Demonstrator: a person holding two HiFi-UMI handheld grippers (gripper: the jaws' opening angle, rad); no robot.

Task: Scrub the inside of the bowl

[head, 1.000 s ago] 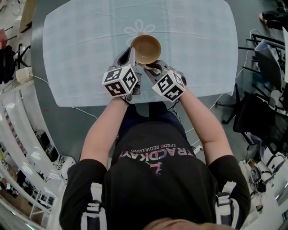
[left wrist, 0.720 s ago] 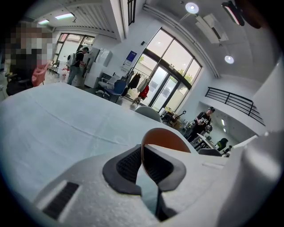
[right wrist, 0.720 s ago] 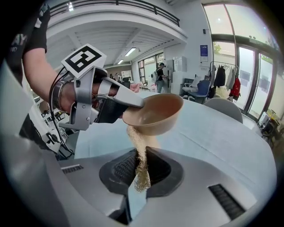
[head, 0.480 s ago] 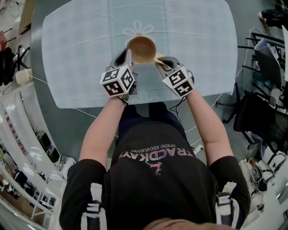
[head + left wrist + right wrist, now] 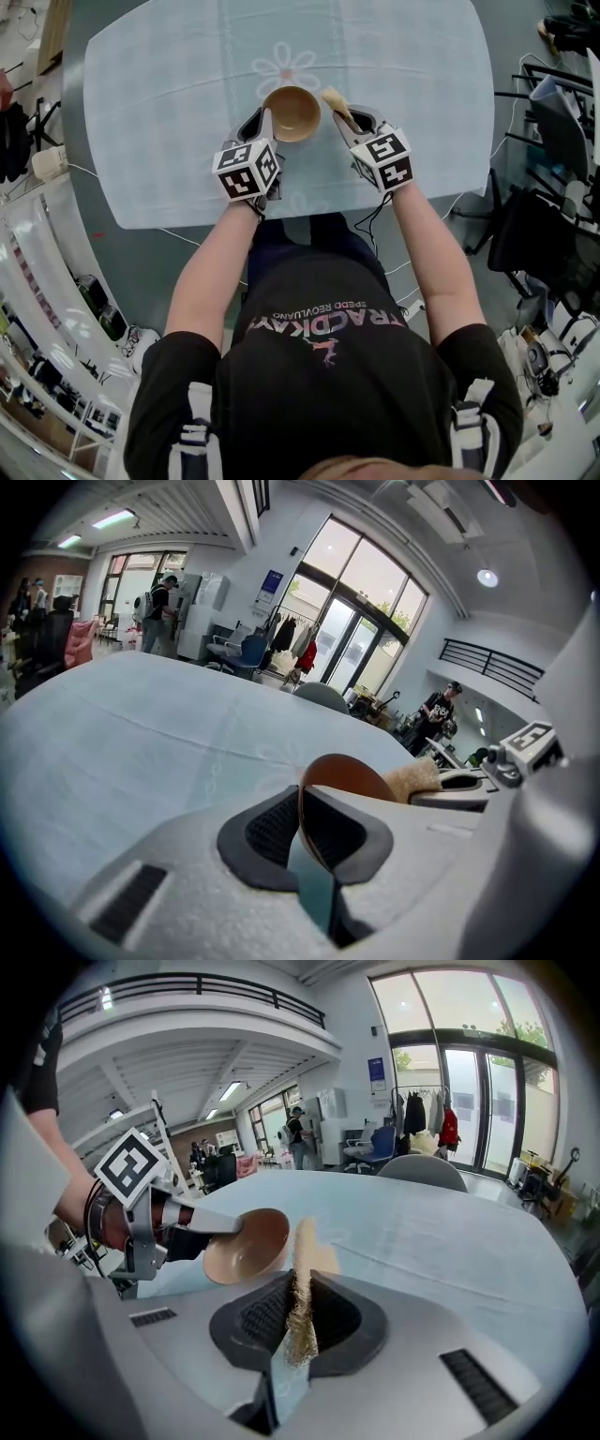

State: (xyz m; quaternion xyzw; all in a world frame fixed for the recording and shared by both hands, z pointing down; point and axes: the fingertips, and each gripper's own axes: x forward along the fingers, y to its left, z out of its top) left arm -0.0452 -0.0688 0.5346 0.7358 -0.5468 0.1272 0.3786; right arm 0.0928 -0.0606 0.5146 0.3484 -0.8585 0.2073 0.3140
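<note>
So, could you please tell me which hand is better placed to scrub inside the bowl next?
Right: the right tongs grip the scrub pad beside the bowl, while the left tongs clamp its rim.

Brown bowl (image 5: 292, 113) tilted toward the tan scouring pad (image 5: 333, 100), which sits just outside its rim.
</note>
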